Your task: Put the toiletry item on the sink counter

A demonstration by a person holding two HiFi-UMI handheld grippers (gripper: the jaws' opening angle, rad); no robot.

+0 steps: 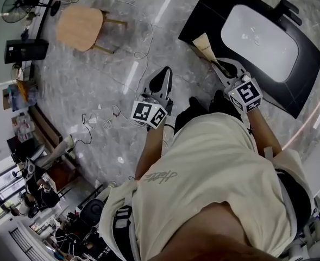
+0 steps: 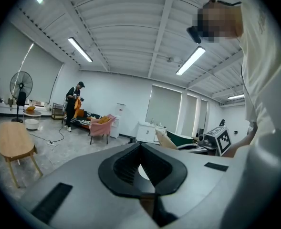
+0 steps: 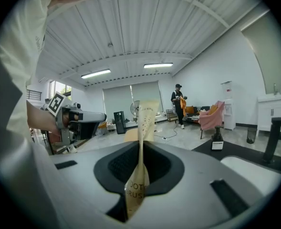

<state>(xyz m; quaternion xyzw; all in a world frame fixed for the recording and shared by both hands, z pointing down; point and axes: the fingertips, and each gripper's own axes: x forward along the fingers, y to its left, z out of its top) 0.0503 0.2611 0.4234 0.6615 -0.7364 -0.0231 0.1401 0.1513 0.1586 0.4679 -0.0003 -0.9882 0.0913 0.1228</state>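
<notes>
A tan paper toothbrush packet (image 1: 205,46) (image 3: 143,123) stands on edge between the pads of my right gripper (image 1: 223,67) (image 3: 141,162), which is shut on it. In the head view the packet's free end lies over the near left corner of the black sink counter (image 1: 200,16), beside the white basin (image 1: 259,35). My left gripper (image 1: 160,86) (image 2: 141,168) hangs over the floor to the left of the counter, its jaws shut and empty. The left gripper view shows the right gripper's marker cube (image 2: 222,140).
A black faucet (image 1: 288,11) (image 3: 274,132) stands at the counter's far edge. A wooden stool (image 1: 79,27), a standing fan (image 1: 18,4) and loose cables (image 1: 102,116) are on the marble floor to the left. A person (image 2: 73,106) stands far off by a pink chair (image 2: 102,127).
</notes>
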